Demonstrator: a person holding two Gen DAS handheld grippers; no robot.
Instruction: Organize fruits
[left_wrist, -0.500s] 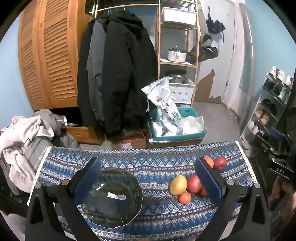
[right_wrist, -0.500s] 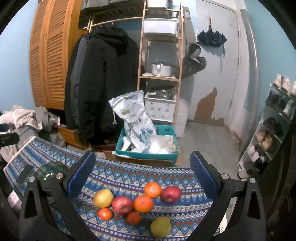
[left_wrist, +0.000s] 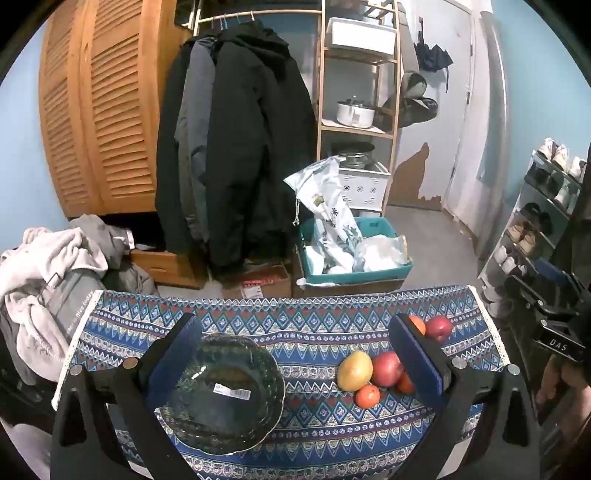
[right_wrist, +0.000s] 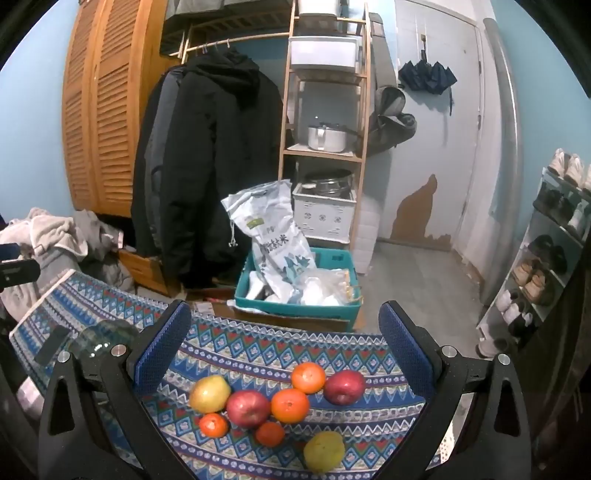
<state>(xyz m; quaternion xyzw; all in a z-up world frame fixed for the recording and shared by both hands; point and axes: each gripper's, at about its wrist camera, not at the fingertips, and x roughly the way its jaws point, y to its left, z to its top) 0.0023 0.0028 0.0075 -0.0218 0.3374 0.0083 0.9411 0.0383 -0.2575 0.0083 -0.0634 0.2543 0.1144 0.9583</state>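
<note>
Patterned worktop (right_wrist: 258, 354): both hand-held grippers spread, empty. Red apple (right_wrist: 247, 408) ahead of right hand-held gripper (right_wrist: 284, 332); likely firm, smooth; grip mid-body.

Home entryway or hall, lived-in. Dark winter coats (left_wrist: 236, 147) hanging on rail beside slatted orange wooden wardrobe doors (left_wrist: 99, 110). Open wooden shelf unit (right_wrist: 325, 110) holding metal cooking pot (right_wrist: 328, 137). Tiered shoe rack with pairs of shoes (right_wrist: 546, 258) along right wall. Folded dark umbrella (right_wrist: 428, 77) hung by white door. Heap of pale laundry (left_wrist: 48, 266) at left. Teal plastic crate with bags (right_wrist: 295, 291) on floor.
</note>
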